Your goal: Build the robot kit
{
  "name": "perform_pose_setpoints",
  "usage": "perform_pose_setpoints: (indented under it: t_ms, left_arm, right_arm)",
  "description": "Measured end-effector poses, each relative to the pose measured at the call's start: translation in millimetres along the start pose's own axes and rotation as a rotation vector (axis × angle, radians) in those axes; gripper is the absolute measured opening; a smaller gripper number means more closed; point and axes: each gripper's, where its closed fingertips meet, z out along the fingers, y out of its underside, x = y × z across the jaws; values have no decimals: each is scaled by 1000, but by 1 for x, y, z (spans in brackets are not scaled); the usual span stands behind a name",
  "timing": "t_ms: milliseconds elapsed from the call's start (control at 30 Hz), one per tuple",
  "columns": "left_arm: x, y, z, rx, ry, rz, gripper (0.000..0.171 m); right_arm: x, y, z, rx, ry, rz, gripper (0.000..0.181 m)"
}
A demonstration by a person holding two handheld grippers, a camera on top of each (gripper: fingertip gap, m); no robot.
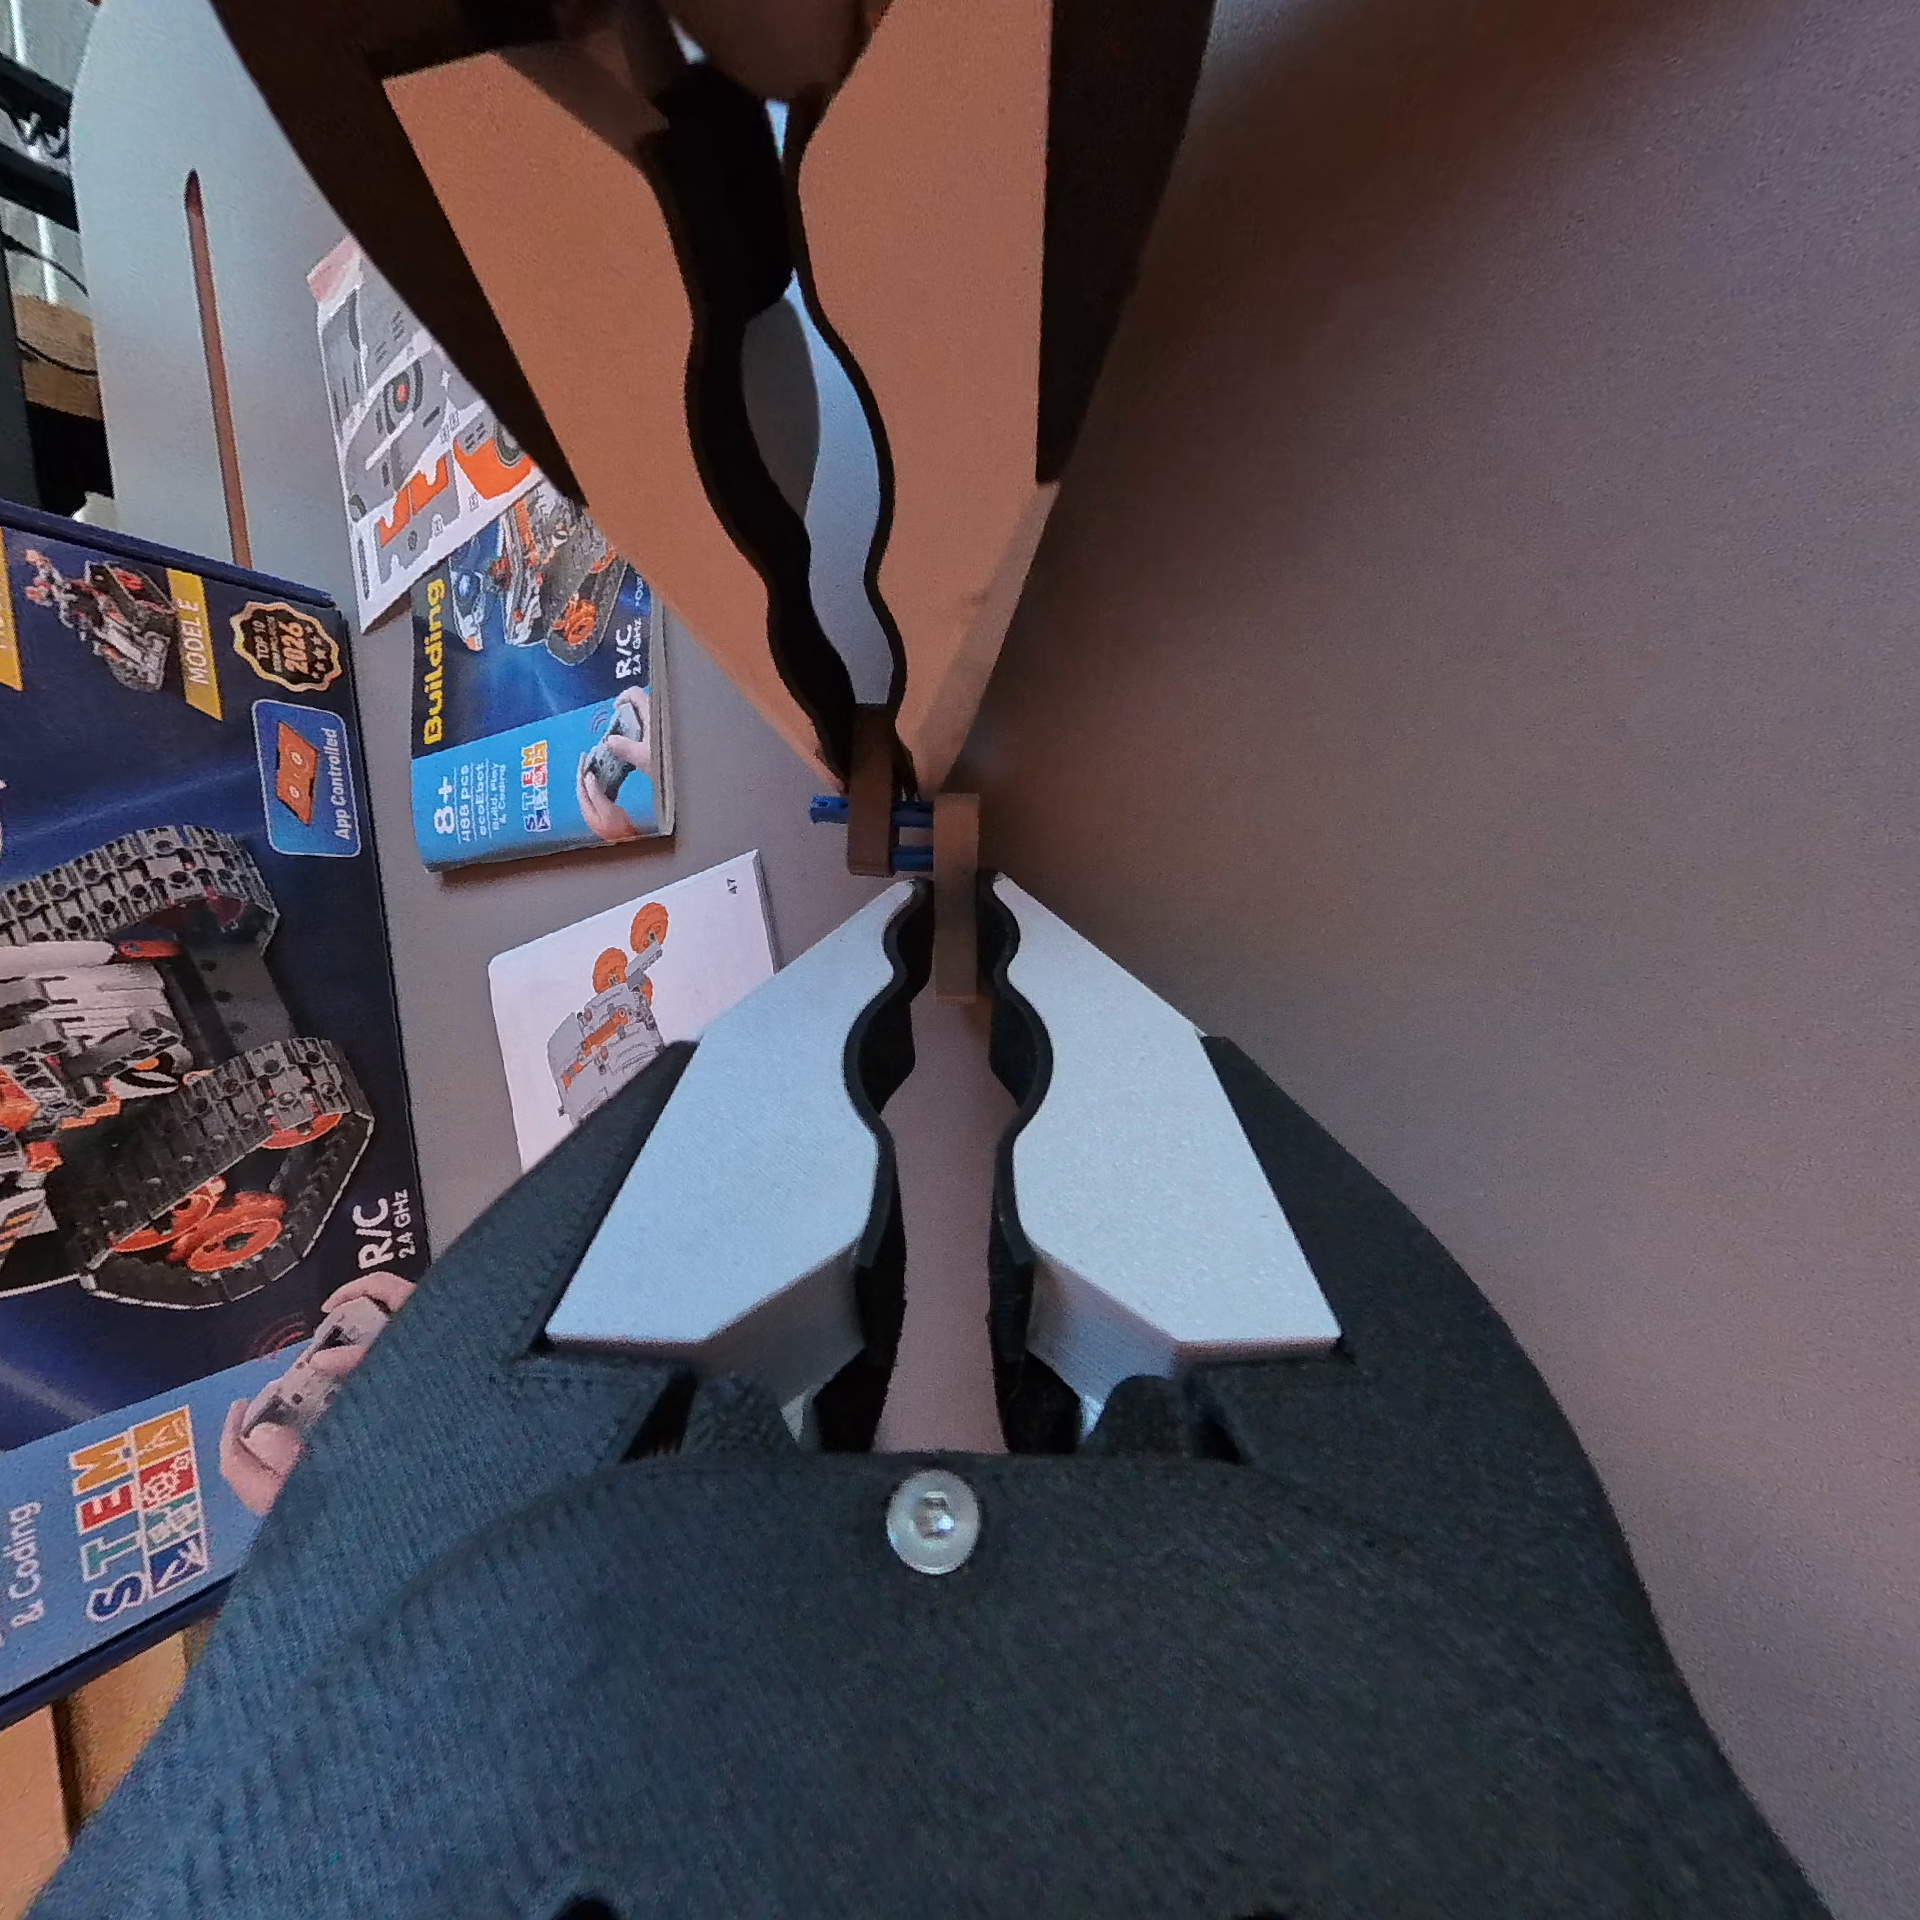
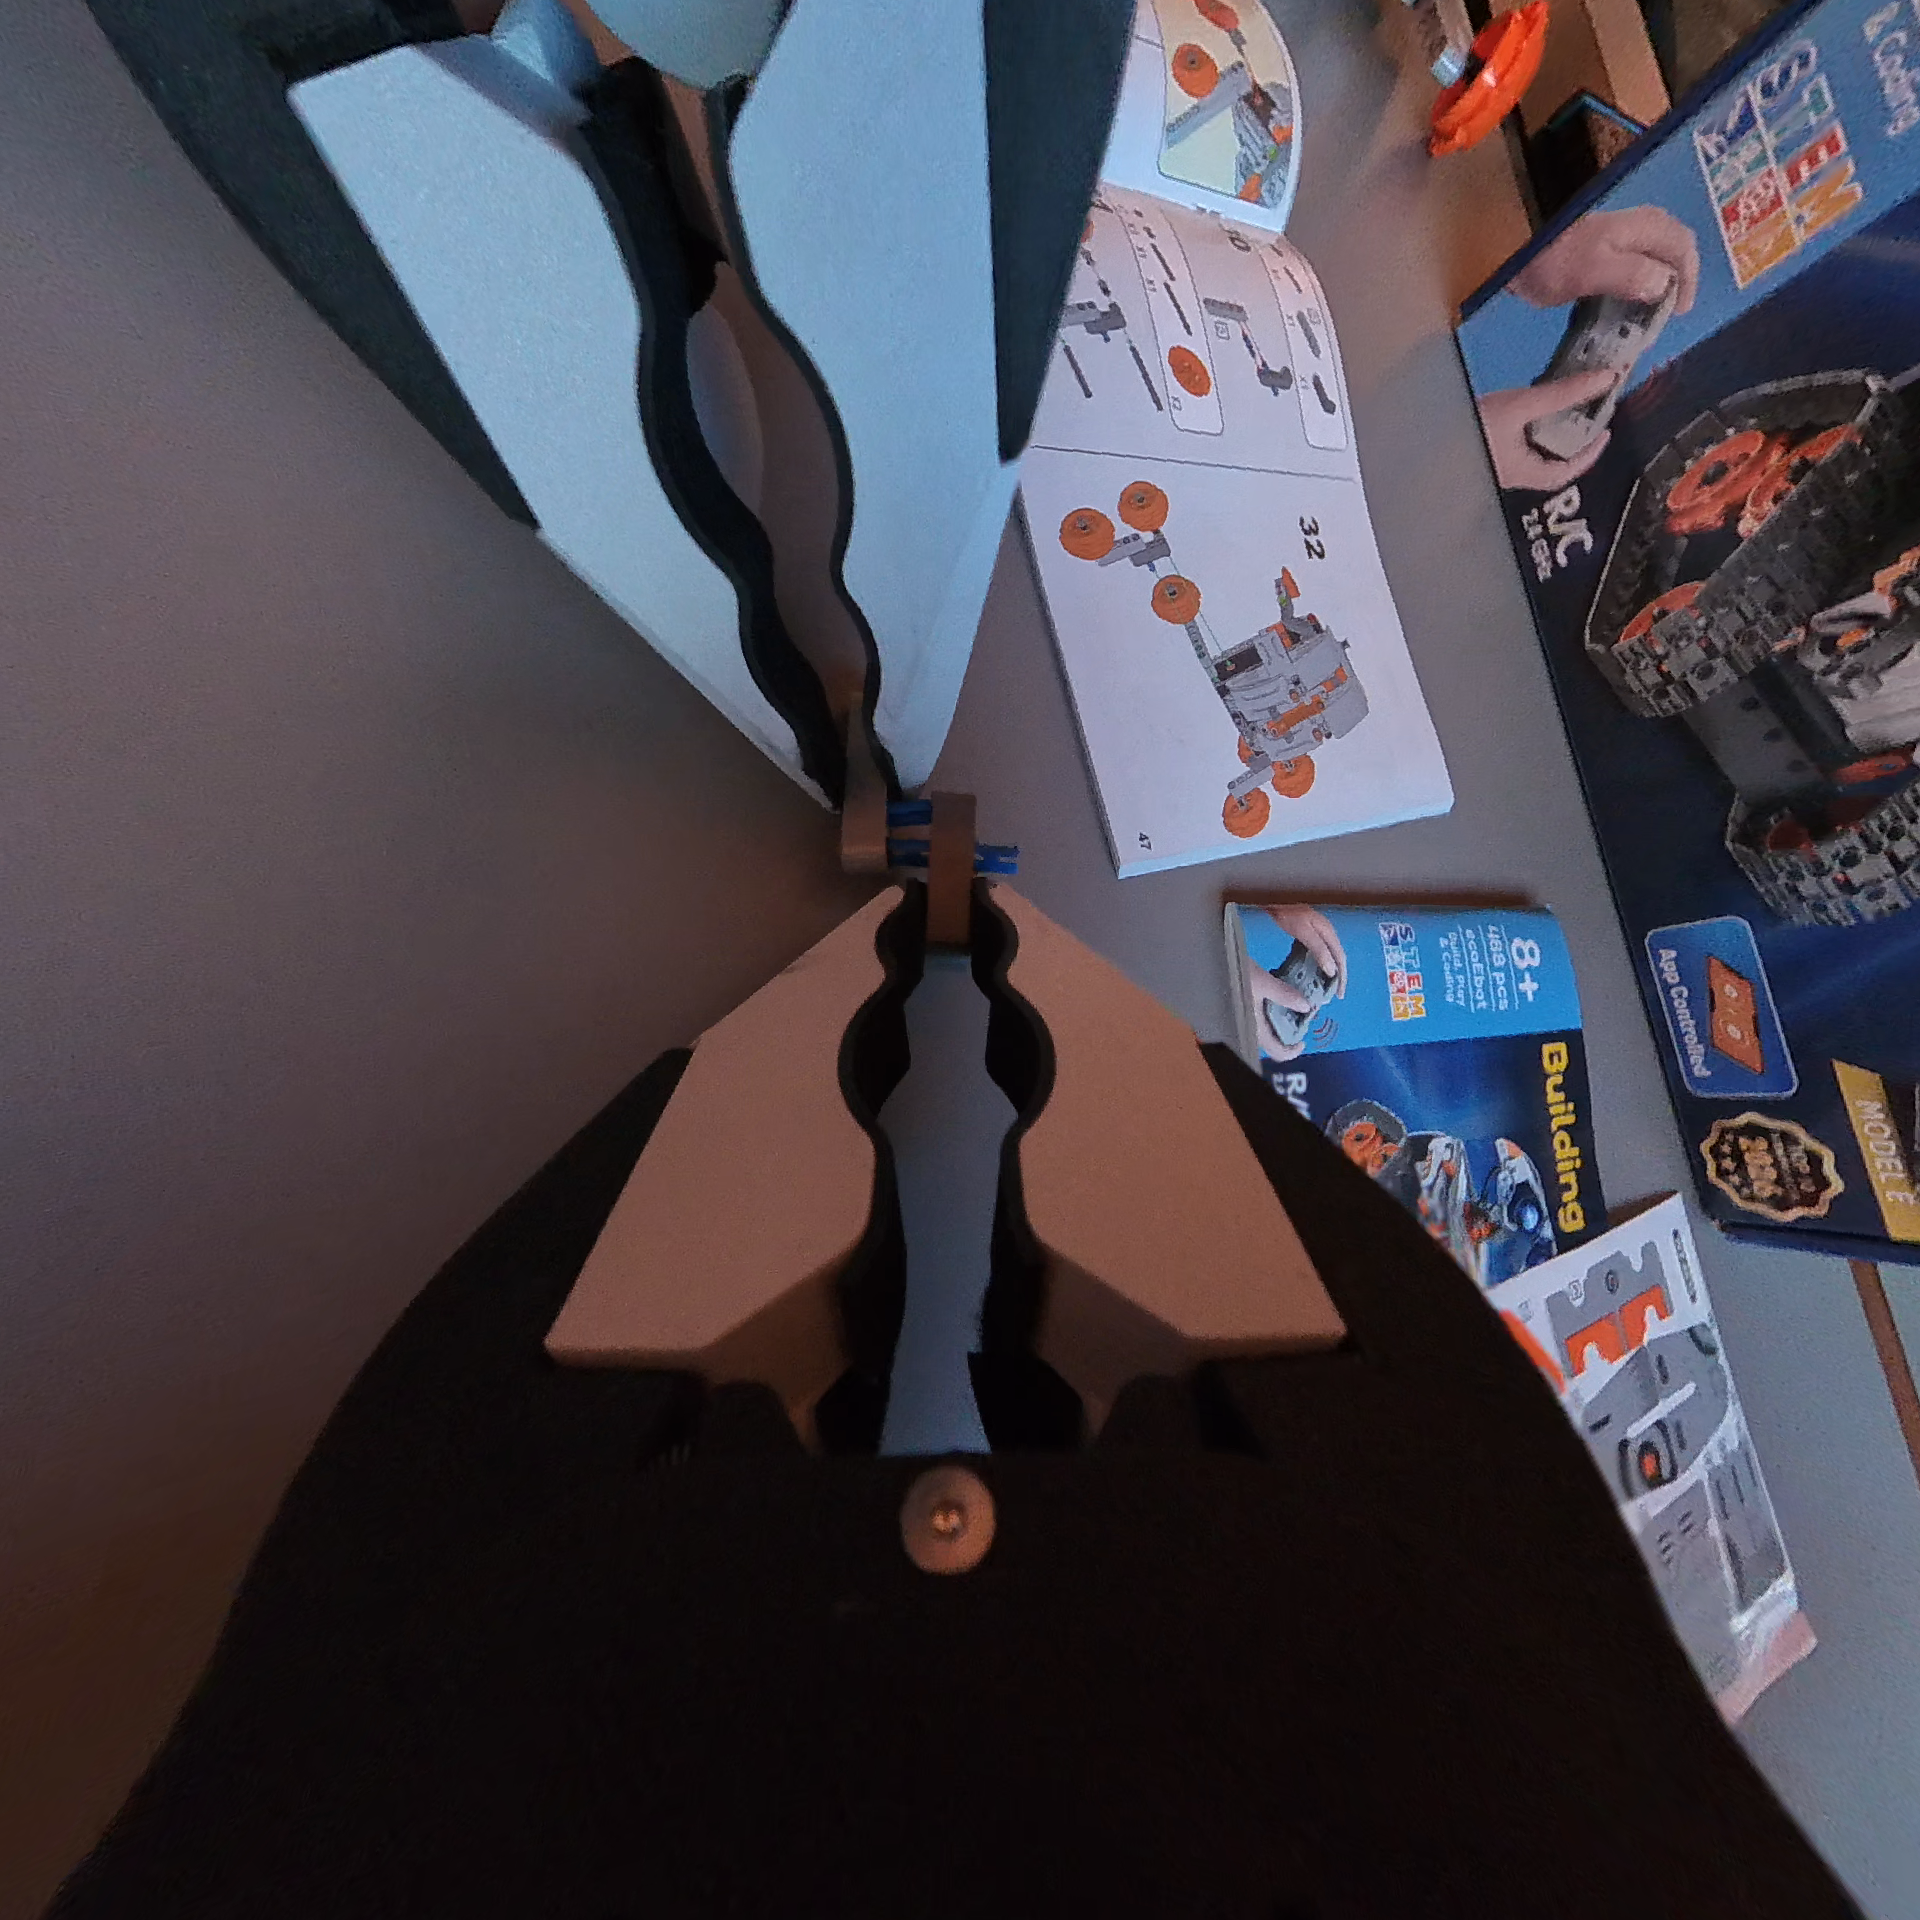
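My left gripper [image 1: 951, 891], with pale grey fingers, is shut on a small brown beam [image 1: 957, 925] held upright. My right gripper [image 2: 940, 896], with tan fingers, is shut on a second brown beam [image 2: 950, 868]. The two grippers meet tip to tip above the grey table. The beams stand side by side, joined by short blue pins [image 1: 912, 857] that also show in the right wrist view [image 2: 904, 831]. One pin end [image 2: 1000, 856] sticks out past the right gripper's beam. In the left wrist view the right gripper [image 1: 883, 769] comes in from the top with its beam [image 1: 871, 816].
On the grey table [image 1: 1455, 831] lie a blue toy box [image 2: 1766, 675], a small blue booklet [image 2: 1434, 1070], an open instruction manual [image 2: 1247, 623] and a sticker sheet [image 2: 1662, 1434]. An orange wheel part [image 2: 1486, 73] lies at the far edge. Both grippers' tips are close together, under 4 cm apart.
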Motion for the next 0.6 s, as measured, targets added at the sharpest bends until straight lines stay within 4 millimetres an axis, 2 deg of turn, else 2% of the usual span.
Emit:
perform_pose_setpoints:
  t_ms: [67, 167, 400, 600]
  left_arm:
    - [-1, 1, 0, -12, -14, 3, 5]
    - [-1, 1, 0, -23, -27, 26, 5]
    - [-1, 1, 0, -31, -51, 48, 6]
    - [-3, 2, 1, -66, -114, 137, 6]
  right_arm:
    - [0, 1, 0, -28, 12, 53, 7]
    - [0, 1, 0, -37, 42, -31, 7]
    - [-1, 1, -2, -37, 66, -101, 8]
    - [1, 1, -1, 15, 116, -155, 8]
